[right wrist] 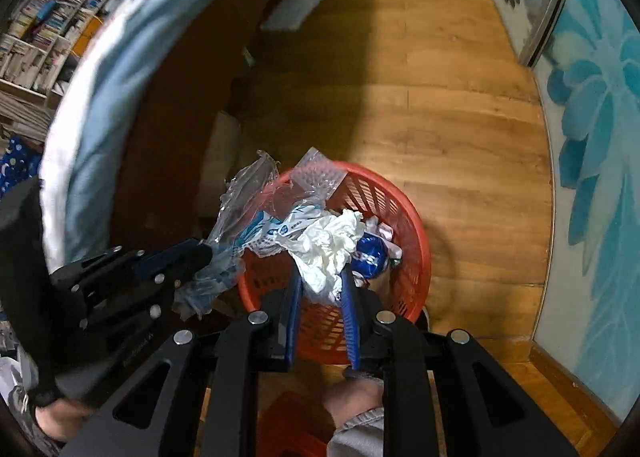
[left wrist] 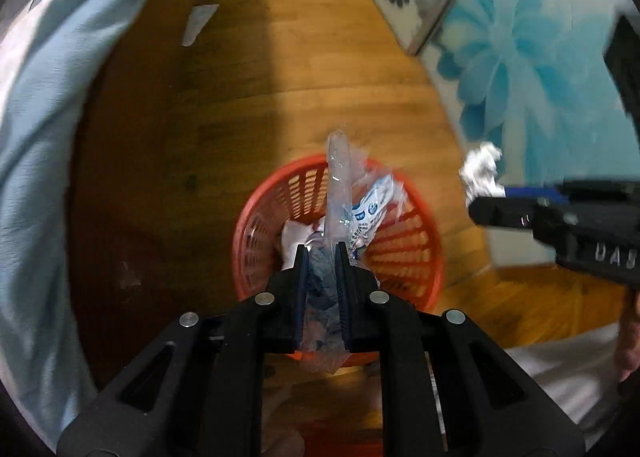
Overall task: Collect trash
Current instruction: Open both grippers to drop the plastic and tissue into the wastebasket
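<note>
A red plastic basket (left wrist: 404,253) stands on the wooden floor and holds crumpled white paper and printed wrappers; it also shows in the right wrist view (right wrist: 404,217). My left gripper (left wrist: 323,253) is shut on a clear plastic wrapper (left wrist: 339,185) and holds it over the basket. In the right wrist view the left gripper (right wrist: 200,253) comes in from the left with the wrapper (right wrist: 236,201) at the basket's rim. My right gripper (right wrist: 320,273) is shut on a crumpled white tissue (right wrist: 328,249) above the basket. In the left wrist view the tissue (left wrist: 482,173) shows to the right of the basket.
A light blue bedsheet (left wrist: 44,129) hangs along the left over a dark wooden bed side. A flat white paper (right wrist: 294,9) lies on the floor farther off. A blue flower-patterned panel (left wrist: 532,69) lines the right. My legs (right wrist: 352,401) are just behind the basket.
</note>
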